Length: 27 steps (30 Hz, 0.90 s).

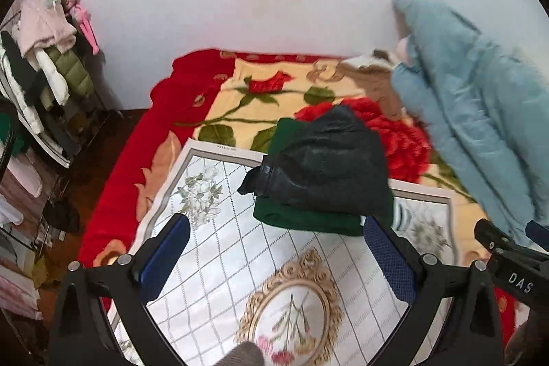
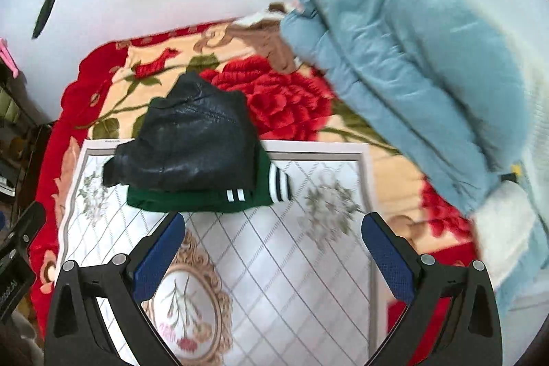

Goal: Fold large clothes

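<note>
Right of the folded black leather jacket [image 2: 185, 139], the puffy pale-blue quilted coat [image 2: 405, 74] looks light, soft, slippery; best pinched at its hem; the left gripper [image 1: 274, 246] and right gripper [image 2: 271, 242] hover, jaws apart

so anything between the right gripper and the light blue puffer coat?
Nothing visible. The right gripper is open over the white floral mat; the light blue puffer coat lies ahead and to the right. The folded black jacket and green garment sit off to the left.
</note>
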Available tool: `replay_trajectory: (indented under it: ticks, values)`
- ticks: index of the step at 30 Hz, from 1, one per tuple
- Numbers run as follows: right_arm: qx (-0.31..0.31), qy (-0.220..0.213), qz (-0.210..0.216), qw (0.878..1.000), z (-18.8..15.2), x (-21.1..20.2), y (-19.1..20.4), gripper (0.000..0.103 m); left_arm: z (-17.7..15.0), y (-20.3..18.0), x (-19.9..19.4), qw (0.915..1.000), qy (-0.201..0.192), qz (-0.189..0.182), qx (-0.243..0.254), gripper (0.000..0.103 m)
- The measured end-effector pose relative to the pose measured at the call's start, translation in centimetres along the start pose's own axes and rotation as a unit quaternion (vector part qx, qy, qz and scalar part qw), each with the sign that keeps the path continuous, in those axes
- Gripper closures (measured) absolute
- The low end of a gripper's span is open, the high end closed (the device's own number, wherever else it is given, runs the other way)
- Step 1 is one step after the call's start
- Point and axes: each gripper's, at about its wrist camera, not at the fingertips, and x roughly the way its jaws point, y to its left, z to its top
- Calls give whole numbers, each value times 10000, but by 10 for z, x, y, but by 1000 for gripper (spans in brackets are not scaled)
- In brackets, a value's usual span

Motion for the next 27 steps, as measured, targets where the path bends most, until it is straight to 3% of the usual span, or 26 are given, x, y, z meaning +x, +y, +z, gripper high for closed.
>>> replay_trajectory:
  ticks: [5, 11, 18, 27]
  values:
    - [-34, -347, -108, 9993, -32, -113, -6, 0, -7, 9, -83, 9997, -128, -216, 52, 0]
    - [-79, -872, -260, 9958, -65, -237, -19, 0, -20, 22, -171, 9990, -385, -217, 80, 0]
    - [-225, -1227, -136, 9921, -91, -329, -36, 0, -33, 26, -241, 9982, -579, -155, -9, 0]
    - [-330, -1140, 117, 9929, -109, -389, -49, 0, -36, 27, -281, 9994, -307, -125, -16, 0]
